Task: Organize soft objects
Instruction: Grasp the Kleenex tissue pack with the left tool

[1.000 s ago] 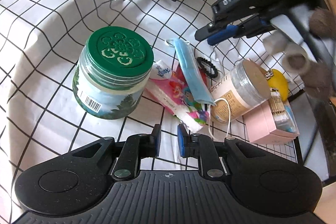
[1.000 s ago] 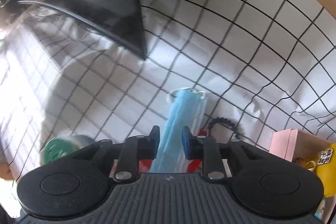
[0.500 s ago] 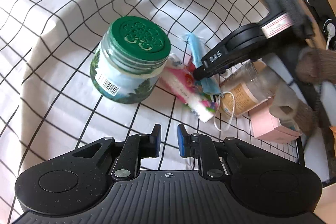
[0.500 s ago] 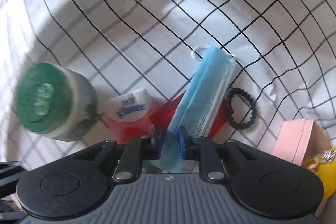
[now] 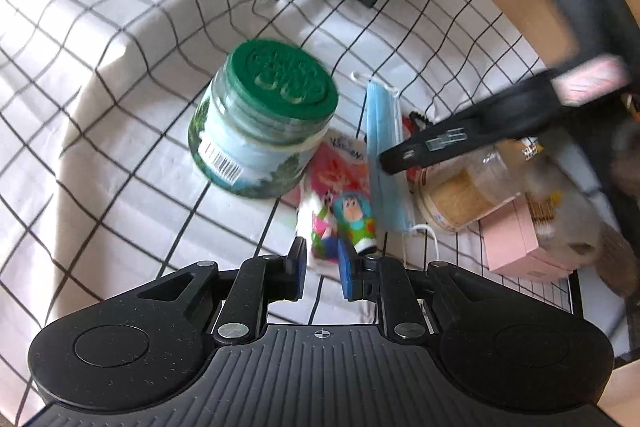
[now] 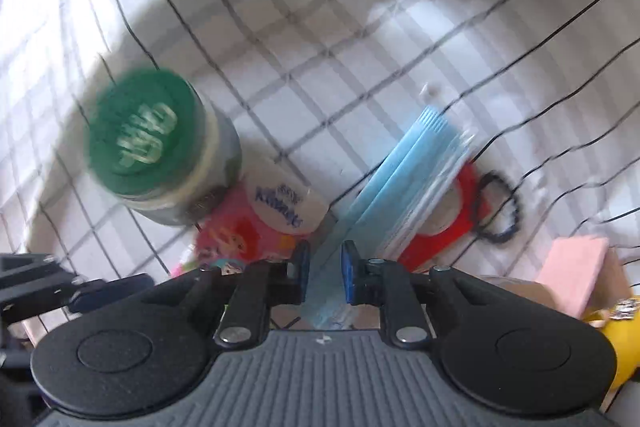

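Face mask: light, limp, pleated; best pinched at the folded lower end; laid across the tissue pack on the checked cloth.
Right gripper: jaws just reopened slightly, the mask's lower end seen between them; grip cannot be told.
Left gripper: jaws narrowly parted, nothing held, just short of the tissue pack.
Green-lidded jar: beside the pack.
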Available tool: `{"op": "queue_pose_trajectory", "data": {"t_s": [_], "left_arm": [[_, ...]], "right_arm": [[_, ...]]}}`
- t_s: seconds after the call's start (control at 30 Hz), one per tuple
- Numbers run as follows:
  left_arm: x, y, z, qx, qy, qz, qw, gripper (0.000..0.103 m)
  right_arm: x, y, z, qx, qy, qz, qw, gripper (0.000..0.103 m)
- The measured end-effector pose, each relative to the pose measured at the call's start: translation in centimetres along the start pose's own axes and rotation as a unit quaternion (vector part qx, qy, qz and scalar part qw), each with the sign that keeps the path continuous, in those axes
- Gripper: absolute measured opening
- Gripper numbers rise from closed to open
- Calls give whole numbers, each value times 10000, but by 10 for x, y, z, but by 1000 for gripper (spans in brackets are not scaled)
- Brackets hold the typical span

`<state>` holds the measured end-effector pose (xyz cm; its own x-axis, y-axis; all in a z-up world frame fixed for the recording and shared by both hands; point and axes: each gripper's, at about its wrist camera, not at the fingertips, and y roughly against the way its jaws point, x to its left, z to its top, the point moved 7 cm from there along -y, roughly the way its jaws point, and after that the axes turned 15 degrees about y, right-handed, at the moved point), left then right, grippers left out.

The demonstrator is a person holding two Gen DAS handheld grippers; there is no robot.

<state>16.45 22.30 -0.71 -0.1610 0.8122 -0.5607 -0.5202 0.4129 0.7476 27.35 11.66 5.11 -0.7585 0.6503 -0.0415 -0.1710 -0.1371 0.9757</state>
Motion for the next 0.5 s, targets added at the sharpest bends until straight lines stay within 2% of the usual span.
{"op": "queue_pose_trajectory", "data": {"t_s": [0.13, 0.23, 0.33, 0.43, 0.5], "left_arm": [[-24, 4, 3, -298, -416, 21, 9987, 19], [-48, -3, -1, -645, -1286, 484, 9884, 19], [-60, -22, -7, -639, -1750, 978, 9776, 20], [-61, -41, -14, -359, -1831, 1349, 9731, 21], [-66, -50, -17, -274, -1885, 1409, 9715, 21]], "right_arm": [[-19, 57, -10, -968, -576, -4, 9936, 59], [-28, 89, -36, -1659, -707, -298, 9832, 62], [-20, 105, -69, -2172, -820, -290, 9722, 68], [-12, 98, -104, -2218, -966, -320, 9698, 68], [-11, 84, -125, -2081, -1165, -284, 9707, 68]]}}
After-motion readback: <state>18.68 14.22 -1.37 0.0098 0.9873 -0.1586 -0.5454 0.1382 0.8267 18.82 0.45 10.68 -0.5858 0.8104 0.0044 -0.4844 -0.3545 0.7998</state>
